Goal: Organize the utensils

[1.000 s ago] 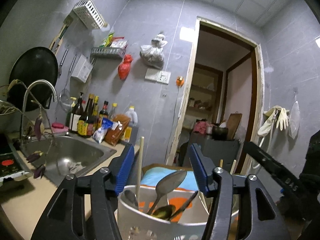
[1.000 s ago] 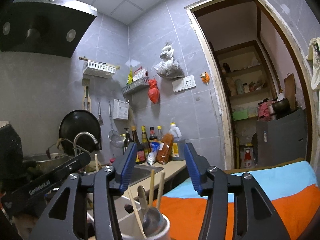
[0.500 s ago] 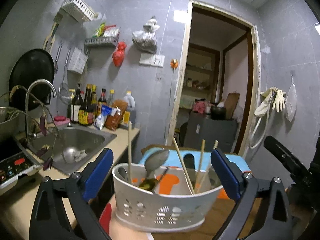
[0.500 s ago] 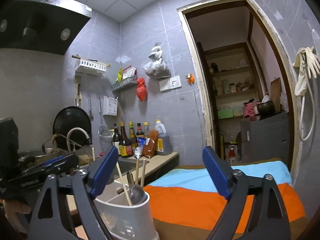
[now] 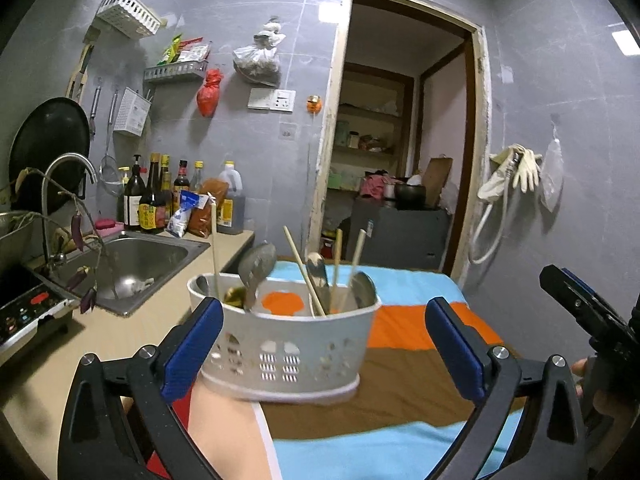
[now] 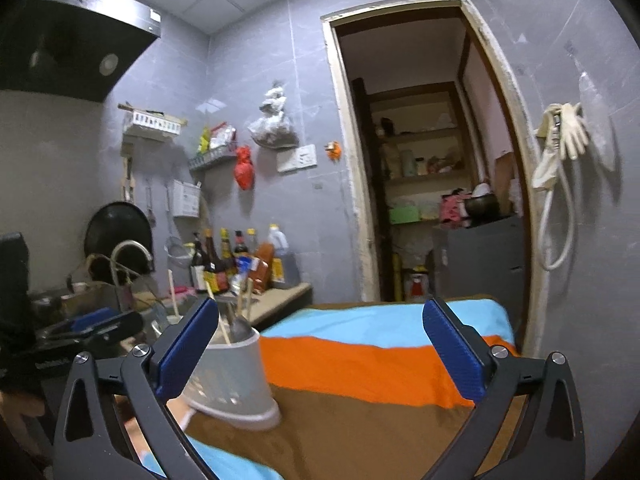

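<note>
Left gripper (image 5: 324,342) spread to its widest, blue pads (image 5: 454,348) flanking but clear of the pale grey perforated plastic utensil caddy (image 5: 288,344). Right gripper (image 6: 320,354) likewise fully apart, gripping nothing, caddy just beside its left pad. Caddy stood on the striped blue, orange and brown cloth (image 5: 412,328), loaded with metal spoons (image 5: 256,268) and wooden chopsticks (image 5: 304,270)

Both your grippers stand wide apart.
Your left gripper (image 5: 324,344) and right gripper (image 6: 320,350) grip nothing, blue pads (image 5: 194,346) spread fully.
</note>
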